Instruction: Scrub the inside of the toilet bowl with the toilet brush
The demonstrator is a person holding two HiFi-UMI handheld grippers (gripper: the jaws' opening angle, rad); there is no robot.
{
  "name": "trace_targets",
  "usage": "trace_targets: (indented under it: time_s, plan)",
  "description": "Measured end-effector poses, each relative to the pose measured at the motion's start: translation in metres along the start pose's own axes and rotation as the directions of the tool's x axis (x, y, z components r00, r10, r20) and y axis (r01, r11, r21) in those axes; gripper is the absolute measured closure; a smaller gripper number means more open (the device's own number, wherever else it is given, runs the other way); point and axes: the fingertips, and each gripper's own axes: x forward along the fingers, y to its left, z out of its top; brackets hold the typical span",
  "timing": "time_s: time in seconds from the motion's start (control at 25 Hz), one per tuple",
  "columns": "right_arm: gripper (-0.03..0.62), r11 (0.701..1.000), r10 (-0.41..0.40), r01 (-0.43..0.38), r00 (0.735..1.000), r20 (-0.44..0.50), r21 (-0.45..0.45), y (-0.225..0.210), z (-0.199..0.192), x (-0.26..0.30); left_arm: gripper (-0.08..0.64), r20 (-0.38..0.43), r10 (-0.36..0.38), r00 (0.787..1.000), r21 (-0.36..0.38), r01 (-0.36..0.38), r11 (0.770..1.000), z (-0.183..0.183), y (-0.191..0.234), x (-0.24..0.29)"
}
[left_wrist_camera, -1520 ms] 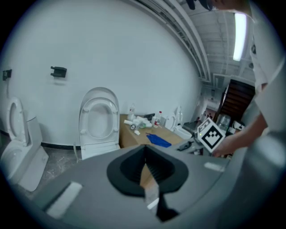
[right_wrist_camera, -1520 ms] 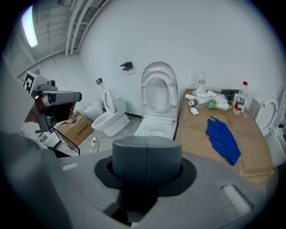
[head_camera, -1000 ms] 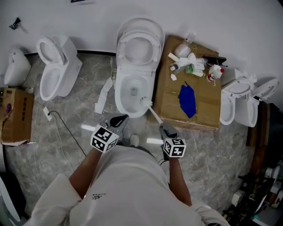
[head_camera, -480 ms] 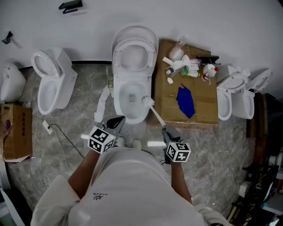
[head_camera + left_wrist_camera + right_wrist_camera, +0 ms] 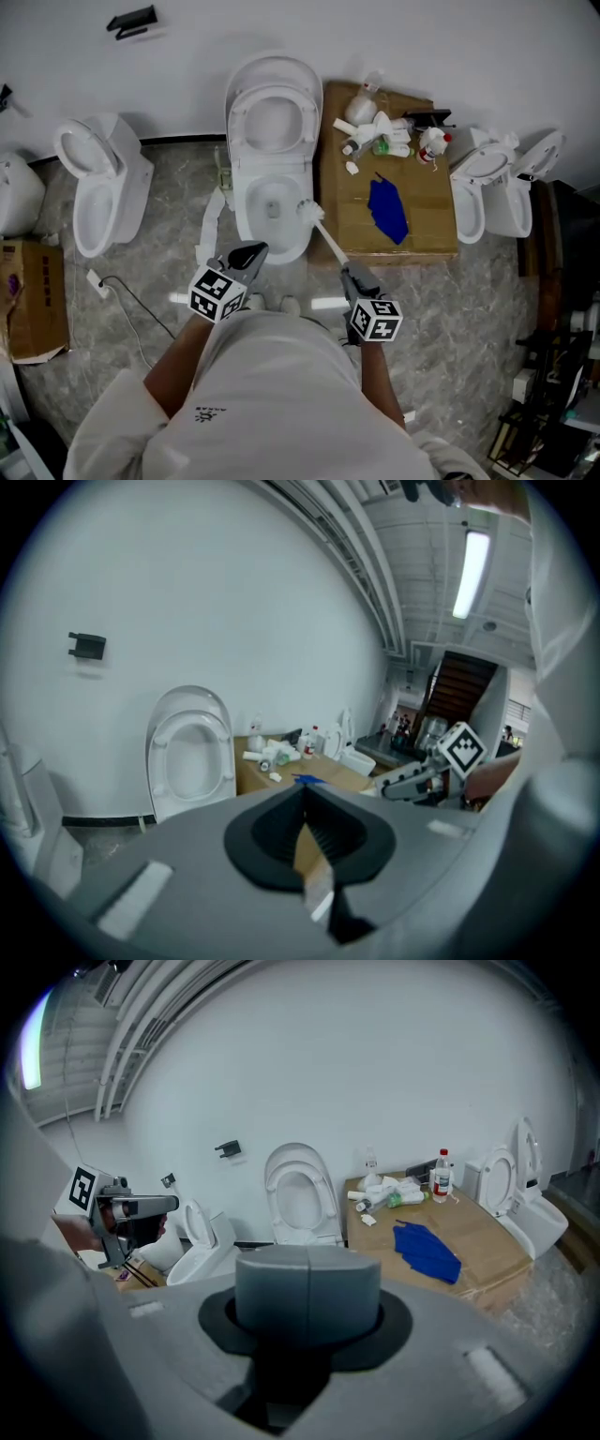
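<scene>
Lying at the right rim of the toilet bowl (image 5: pixel 243 208), the white head of the toilet brush (image 5: pixel 309 211) is seen. Its handle runs back to the right gripper (image 5: pixel 351 274), whose jaws are clamped on it. The left gripper (image 5: pixel 249 253) is held near the front edge of the bowl, with its jaws closed together on nothing. A cardboard box (image 5: pixel 433 225) carrying a blue cloth (image 5: pixel 387 212) and some bottles (image 5: pixel 380 131) is placed just beside the right side of the toilet.

No text, label or number can be read anywhere.
</scene>
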Motion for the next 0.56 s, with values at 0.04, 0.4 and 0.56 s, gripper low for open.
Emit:
trace_targets:
  time_s: [0.04, 0.4, 0.56]
  plan:
    - [0.448, 1.0, -0.003, 0.003, 1.0, -0.001, 0.0, 0.001, 0.0, 0.0, 0.568, -0.001, -0.003, 1.0, 0.001, 0.003, 1.0, 0.0, 0.001, -0.001]
    - [0.448, 1.0, -0.013, 0.013, 1.0, -0.007, -0.002, 0.011, -0.004, 0.002, 0.568, -0.003, -0.004, 1.0, 0.002, 0.004, 1.0, -0.005, 0.009, -0.011]
    - [0.448, 1.0, -0.021, 0.021, 1.0, -0.008, -0.001, 0.012, -0.005, 0.001, 0.568, 0.007, -0.006, 1.0, -0.007, 0.006, 1.0, -0.004, 0.008, -0.014]
